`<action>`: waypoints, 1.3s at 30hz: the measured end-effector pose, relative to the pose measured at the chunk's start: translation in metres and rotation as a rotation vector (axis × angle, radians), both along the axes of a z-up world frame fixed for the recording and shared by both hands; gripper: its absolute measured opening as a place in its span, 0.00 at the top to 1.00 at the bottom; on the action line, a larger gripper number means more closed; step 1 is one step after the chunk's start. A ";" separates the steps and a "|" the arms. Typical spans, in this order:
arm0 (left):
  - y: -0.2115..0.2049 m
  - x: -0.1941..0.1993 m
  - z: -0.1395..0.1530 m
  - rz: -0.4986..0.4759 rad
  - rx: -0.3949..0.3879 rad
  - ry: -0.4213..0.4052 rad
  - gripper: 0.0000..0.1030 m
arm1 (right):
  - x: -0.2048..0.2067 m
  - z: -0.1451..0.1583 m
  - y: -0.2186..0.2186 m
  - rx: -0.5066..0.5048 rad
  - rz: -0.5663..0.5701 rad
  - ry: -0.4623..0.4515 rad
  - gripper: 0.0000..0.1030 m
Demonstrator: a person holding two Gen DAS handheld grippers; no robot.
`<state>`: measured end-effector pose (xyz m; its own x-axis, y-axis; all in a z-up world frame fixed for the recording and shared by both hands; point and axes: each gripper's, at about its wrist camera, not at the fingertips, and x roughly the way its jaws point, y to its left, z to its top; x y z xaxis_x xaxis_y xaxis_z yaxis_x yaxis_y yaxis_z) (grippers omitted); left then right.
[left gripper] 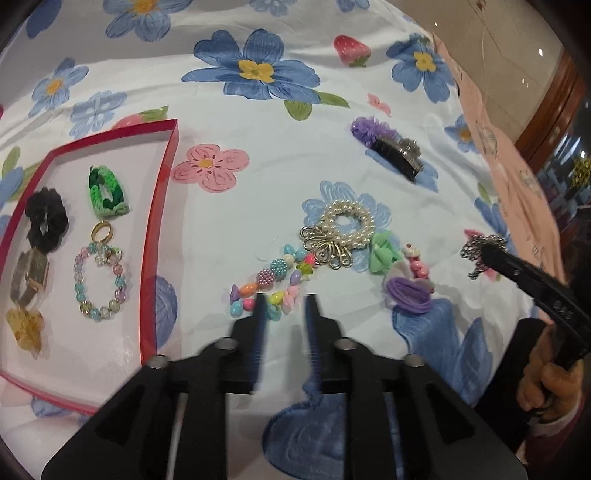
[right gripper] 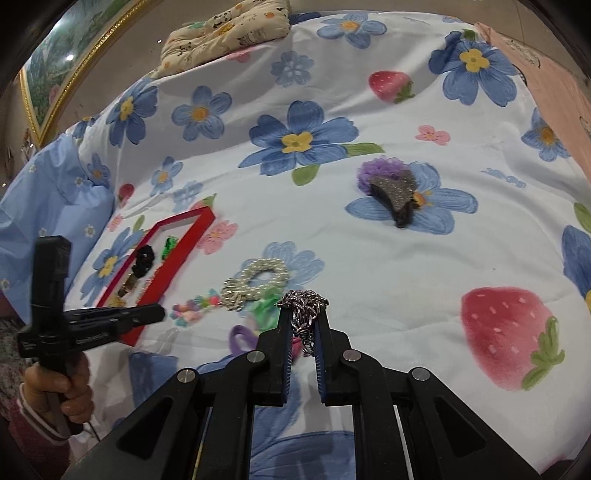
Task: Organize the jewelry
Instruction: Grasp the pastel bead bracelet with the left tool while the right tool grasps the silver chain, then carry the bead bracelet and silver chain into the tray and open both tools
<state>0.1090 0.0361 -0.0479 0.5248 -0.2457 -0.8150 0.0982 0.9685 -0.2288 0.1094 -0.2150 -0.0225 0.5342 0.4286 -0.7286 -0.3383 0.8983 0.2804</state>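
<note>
My right gripper (right gripper: 303, 308) is shut on a silver chain (right gripper: 303, 301), which bunches at the fingertips and hangs between the fingers, lifted off the flowered sheet. In the left wrist view the same gripper (left gripper: 487, 254) holds the chain (left gripper: 480, 245) at the right. My left gripper (left gripper: 286, 301) is open with nothing held, just above a colourful bead bracelet (left gripper: 273, 280) lying on the sheet. A red tray (left gripper: 162, 192) at the left holds a black scrunchie (left gripper: 46, 221), a green woven band (left gripper: 105, 192), a gold ring (left gripper: 101, 230), a pastel bead bracelet (left gripper: 98, 284) and a watch (left gripper: 31, 280).
On the sheet lie a pearl scrunchie with a gold flower (left gripper: 345, 227), a green bow (left gripper: 384, 256), a purple hair tie (left gripper: 408, 295) and a purple and black hair claw (left gripper: 391, 147). A pink cloth (left gripper: 517, 166) borders the right. A pillow (right gripper: 225, 29) lies at the far end.
</note>
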 end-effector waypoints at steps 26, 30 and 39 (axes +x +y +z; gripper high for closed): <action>0.016 -0.013 0.009 0.024 -0.029 -0.049 0.91 | -0.010 0.010 0.029 0.057 0.070 0.007 0.90; 0.031 -0.030 0.026 0.058 -0.056 -0.089 0.91 | -0.010 0.018 0.043 0.070 0.101 -0.005 0.90; 0.072 -0.063 0.048 0.139 -0.077 -0.141 0.91 | -0.014 0.034 0.087 0.091 0.199 -0.036 0.90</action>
